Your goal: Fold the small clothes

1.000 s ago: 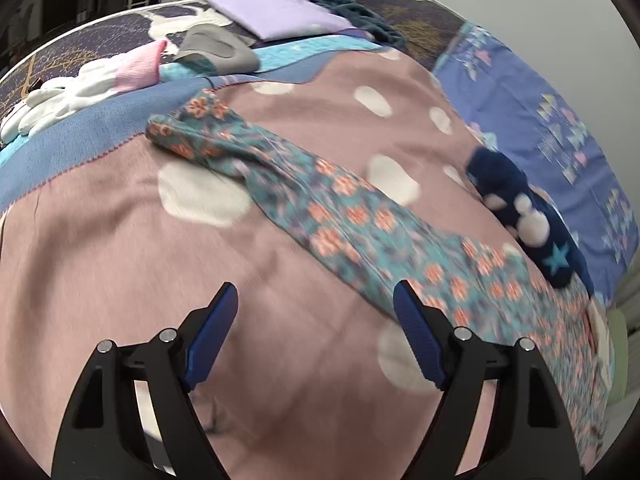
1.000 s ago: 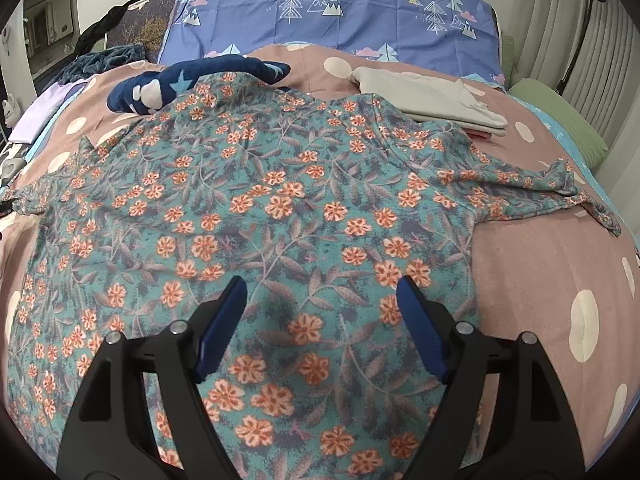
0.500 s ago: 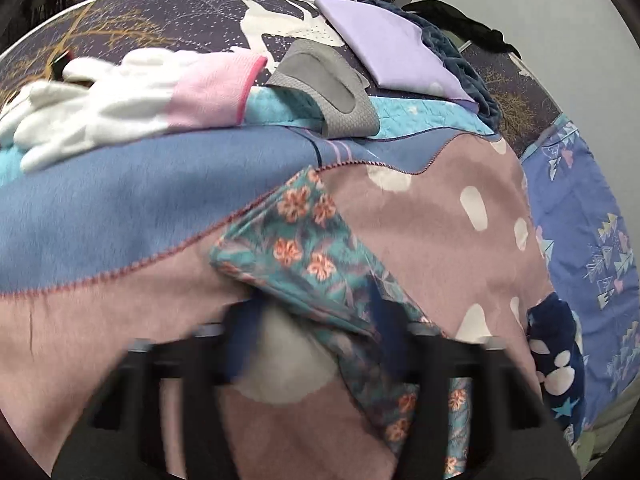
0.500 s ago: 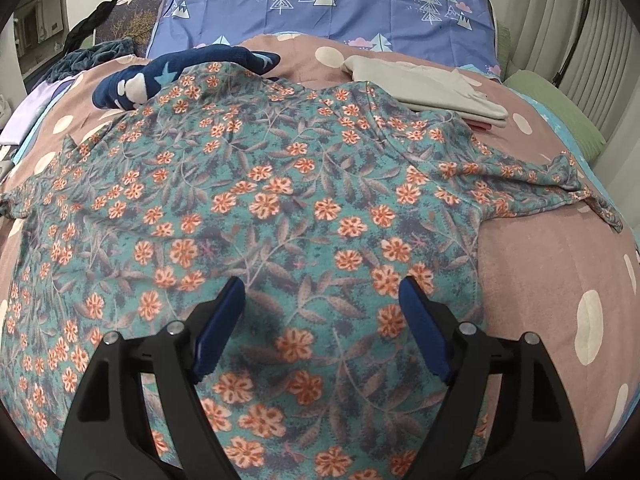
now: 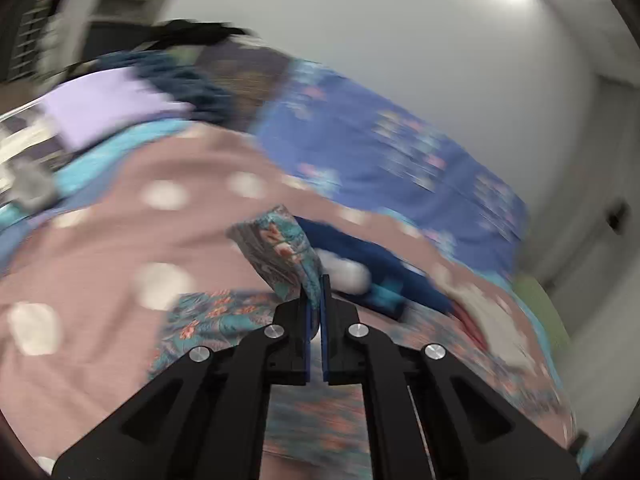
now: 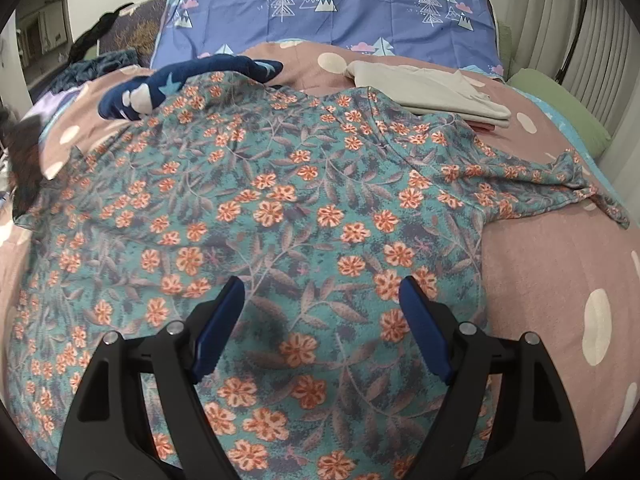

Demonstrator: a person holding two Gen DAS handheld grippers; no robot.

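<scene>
A teal shirt with orange flowers (image 6: 280,208) lies spread flat on the bed, its right sleeve (image 6: 568,188) stretched out to the side. My left gripper (image 5: 315,292) is shut on the end of the other sleeve (image 5: 280,248), which stands up from the bed, folded between the pads. That view is blurred by motion. My right gripper (image 6: 320,286) hangs open just above the shirt's lower middle, with nothing between its fingers.
A navy garment with stars (image 6: 176,84) lies at the shirt's far left shoulder. Folded beige clothes (image 6: 432,88) sit at the far right. A blue tree-print pillow (image 6: 320,8) and a green pillow (image 6: 560,108) are behind. A lilac folded piece (image 5: 104,108) lies far left on the pink dotted blanket (image 6: 560,280).
My left gripper went to the sleeve's end, shut on it and lifted it up off the bed, swinging toward the shirt's body. The right gripper stayed put and open.
</scene>
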